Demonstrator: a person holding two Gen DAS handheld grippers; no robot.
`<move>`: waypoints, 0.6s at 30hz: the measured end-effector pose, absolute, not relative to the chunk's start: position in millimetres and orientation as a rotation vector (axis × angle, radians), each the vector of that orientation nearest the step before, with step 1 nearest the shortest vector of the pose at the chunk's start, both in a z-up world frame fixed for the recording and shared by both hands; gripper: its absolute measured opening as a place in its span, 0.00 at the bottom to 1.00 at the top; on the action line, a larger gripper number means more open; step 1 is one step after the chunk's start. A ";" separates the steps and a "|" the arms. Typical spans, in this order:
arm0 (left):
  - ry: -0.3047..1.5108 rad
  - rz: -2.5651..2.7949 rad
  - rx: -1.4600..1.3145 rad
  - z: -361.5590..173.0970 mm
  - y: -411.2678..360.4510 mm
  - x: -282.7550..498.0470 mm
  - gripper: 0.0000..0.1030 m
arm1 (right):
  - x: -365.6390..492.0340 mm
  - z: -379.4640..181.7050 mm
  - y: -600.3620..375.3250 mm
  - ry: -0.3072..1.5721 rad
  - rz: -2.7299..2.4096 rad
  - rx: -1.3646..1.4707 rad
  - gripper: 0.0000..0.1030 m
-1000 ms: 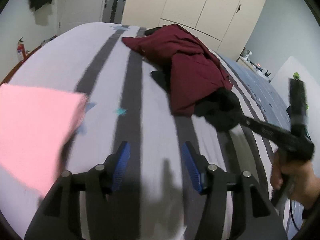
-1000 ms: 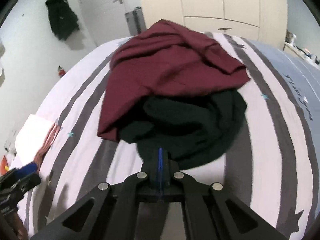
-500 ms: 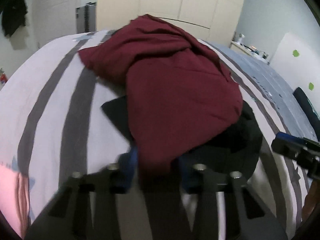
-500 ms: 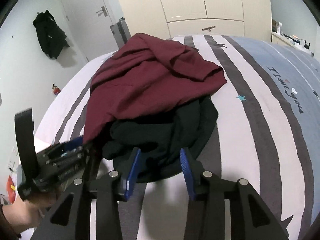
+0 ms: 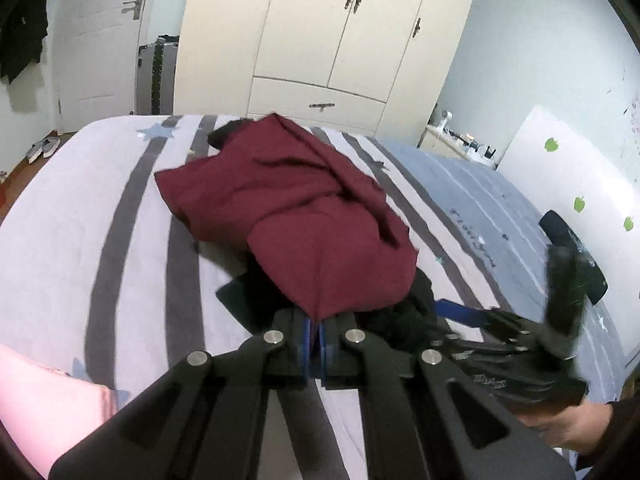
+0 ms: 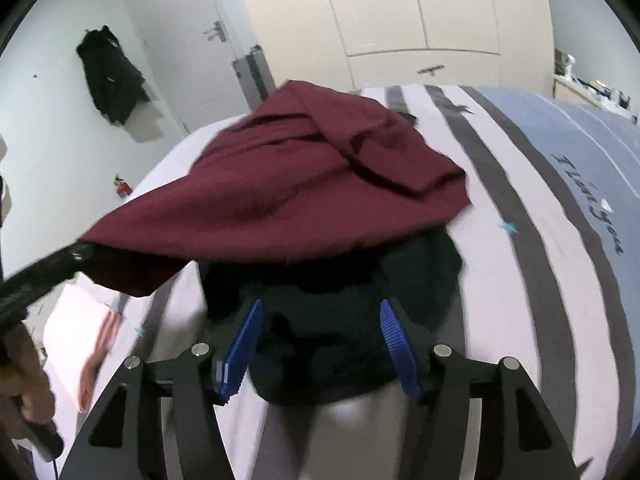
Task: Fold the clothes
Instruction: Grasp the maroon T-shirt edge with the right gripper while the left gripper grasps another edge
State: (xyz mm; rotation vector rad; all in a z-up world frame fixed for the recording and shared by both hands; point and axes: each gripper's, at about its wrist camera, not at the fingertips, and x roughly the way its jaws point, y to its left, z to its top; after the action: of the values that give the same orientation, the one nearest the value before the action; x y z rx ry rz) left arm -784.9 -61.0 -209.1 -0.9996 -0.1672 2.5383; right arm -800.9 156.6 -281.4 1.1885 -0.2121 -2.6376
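**A:** What have I got on the left side?

**B:** In my left wrist view the left gripper sits at lower centre, its blue pads pressed together on a corner of the maroon garment. That corner is pinched tight and the cloth rises from the pile toward the pads.

**A:** And where's the garment itself?

**B:** Heaped in the middle of the striped bedspread, crumpled, draped over a black garment that shows under its lower edge. In my right wrist view the maroon cloth stretches from centre frame out to the left edge, pulled into a point where the left tool's black arm meets it.

**A:** The right tongs?

**B:** The right gripper is at lower centre of its own view, jaws parting, roughly half spread. The black garment lies between and under the blue pads, but I see neither pad pressing on it. It holds nothing.

**A:** Anything else on the bed?

**B:** A folded pink item at lower left of the left view. A cream wardrobe fills the upper centre.
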 end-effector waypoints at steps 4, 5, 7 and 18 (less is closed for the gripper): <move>-0.188 2.544 -1.006 -197.7 -74.4 -779.9 0.01 | -819.2 -281.6 135.0 -0.190 -2.638 1.181 0.55; -0.206 2.541 -1.010 -195.7 -79.2 -778.4 0.01 | -824.6 -282.6 131.4 -0.197 -2.640 1.184 0.55; -0.202 2.531 -1.014 -193.8 -81.2 -775.1 0.01 | -834.6 -285.3 122.9 -0.189 -2.631 1.194 0.50; -0.270 2.529 -1.039 -182.4 -98.1 -747.5 0.01 | -820.2 -251.6 132.4 -0.399 -2.527 1.145 0.01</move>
State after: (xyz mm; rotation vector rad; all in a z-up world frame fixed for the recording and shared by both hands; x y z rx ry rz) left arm -747.5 -98.1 -182.4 -1.0389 -0.2703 2.5294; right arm -820.2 132.4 -251.6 1.1448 -0.3994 -2.5270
